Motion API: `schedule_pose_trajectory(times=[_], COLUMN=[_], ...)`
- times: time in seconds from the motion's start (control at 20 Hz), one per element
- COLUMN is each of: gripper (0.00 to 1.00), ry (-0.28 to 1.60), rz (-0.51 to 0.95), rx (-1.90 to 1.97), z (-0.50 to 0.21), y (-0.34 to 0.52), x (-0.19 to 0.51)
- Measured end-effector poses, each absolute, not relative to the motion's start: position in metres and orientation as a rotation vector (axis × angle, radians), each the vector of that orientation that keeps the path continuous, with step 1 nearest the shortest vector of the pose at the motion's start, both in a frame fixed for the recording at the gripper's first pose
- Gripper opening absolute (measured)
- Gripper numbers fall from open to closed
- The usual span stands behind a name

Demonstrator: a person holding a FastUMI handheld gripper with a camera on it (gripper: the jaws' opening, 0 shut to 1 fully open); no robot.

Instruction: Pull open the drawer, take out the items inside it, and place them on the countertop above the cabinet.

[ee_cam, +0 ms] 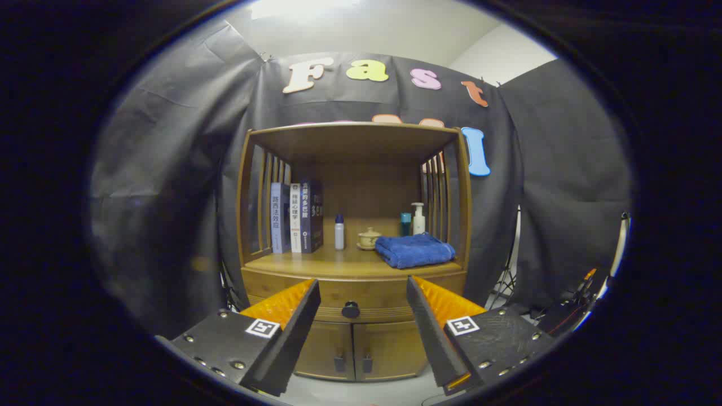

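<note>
Gripper view looks straight at a wooden cabinet point(354, 265), with the gripper point(362, 287) held level and its fingers spread wide, gripping nothing. The drawer point(355, 296) sits shut just under the countertop point(338, 265), and its dark round knob point(350, 309) lies between the two fingers and a little beyond their tips, apart from both. That alignment looks deliberate: a wide gap centred on the knob leaves room for the fingers to pass either side of it before closing. Whatever the drawer holds is hidden behind its front.

Beyond the fingers, the countertop already carries things. A row of upright books point(296, 217) stands beyond the left finger, then a small bottle point(339, 232) and a lidded cup point(369, 238) past the gap, and a folded blue towel point(414, 250) beyond the right finger, with a pump bottle point(418, 219) and a teal container point(405, 224) behind it. Bare wood remains along the front edge, probably where the drawer's items could go. Below the drawer, two cabinet doors point(358, 349) are closed. The task seems to be at its start, with the approach to the knob next.
</note>
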State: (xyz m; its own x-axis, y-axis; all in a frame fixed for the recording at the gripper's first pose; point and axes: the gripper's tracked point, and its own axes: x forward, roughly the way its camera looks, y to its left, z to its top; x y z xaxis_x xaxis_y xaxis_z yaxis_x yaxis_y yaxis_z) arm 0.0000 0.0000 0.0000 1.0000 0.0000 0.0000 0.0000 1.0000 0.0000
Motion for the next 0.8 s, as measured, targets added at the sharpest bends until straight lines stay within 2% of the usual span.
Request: schedule_pose_trajectory(times=[0.8], gripper=[0.92], ry=[0.037], rz=[-0.035], rx=[-0.015], z=[-0.003], y=[-0.011], x=[-0.009])
